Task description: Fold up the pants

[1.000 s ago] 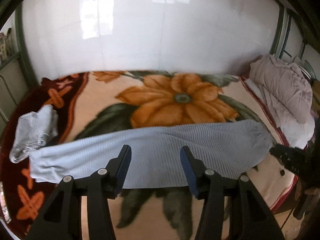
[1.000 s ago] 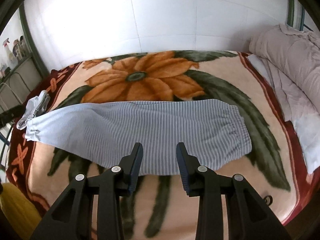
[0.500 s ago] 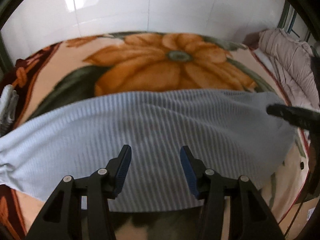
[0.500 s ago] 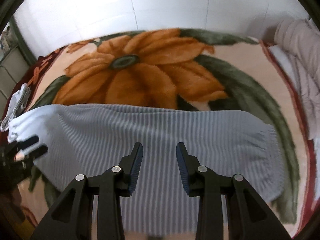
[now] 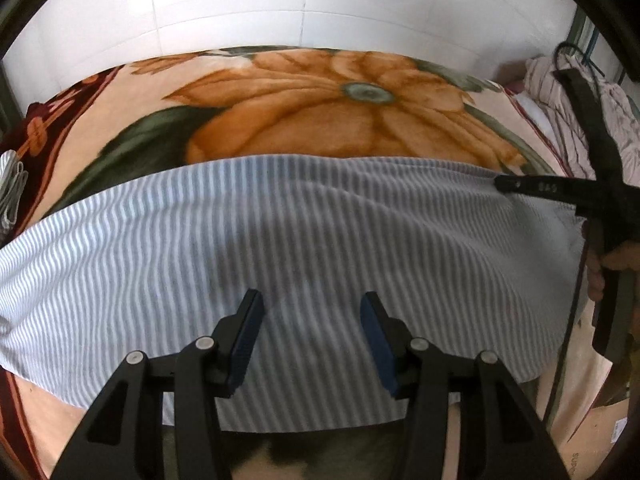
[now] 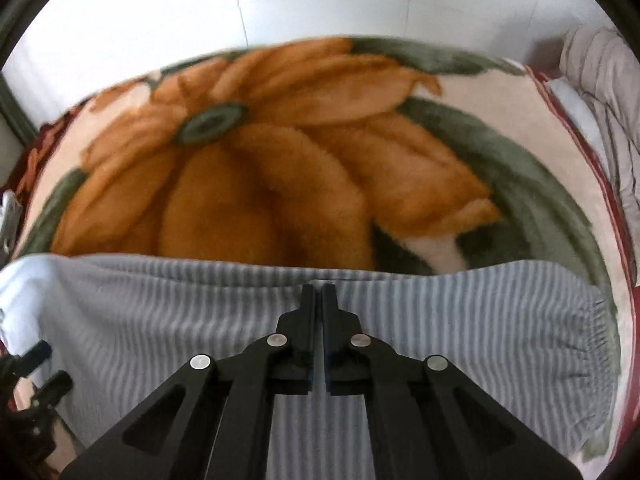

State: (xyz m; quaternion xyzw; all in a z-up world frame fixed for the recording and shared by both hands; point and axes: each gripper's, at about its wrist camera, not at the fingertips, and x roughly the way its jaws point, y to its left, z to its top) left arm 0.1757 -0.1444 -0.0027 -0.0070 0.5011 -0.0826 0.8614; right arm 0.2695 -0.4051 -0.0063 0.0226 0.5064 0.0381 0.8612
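1. The pants, grey-and-white striped, lie flat across the near part of the bed, on top of the flowered blanket; the elastic waistband sits at the right end in the right wrist view, and the leg cuffs trail off to the left.

2. The right tongs have just been closing and now stand pressed together at the far long edge of the pants, near the waistband end. The tips sit right at the cloth's border, but whether any fabric is actually pinched is hard to tell.

3. The left tongs hang half open above the middle of the pants, with nothing between the pads.

4. To do this step well, I judge the right grip should be checked first: it needs both layers of the edge, not just the top one, or the fold will drag unevenly.

5. The left tongs should drop to the same far edge, further toward the cuffs, and close on an equal bite.

6. Lifting both ends together and level should keep the stripes aligned; a lone pull from the right is likely to skew the cloth and bunch the soft blanket.
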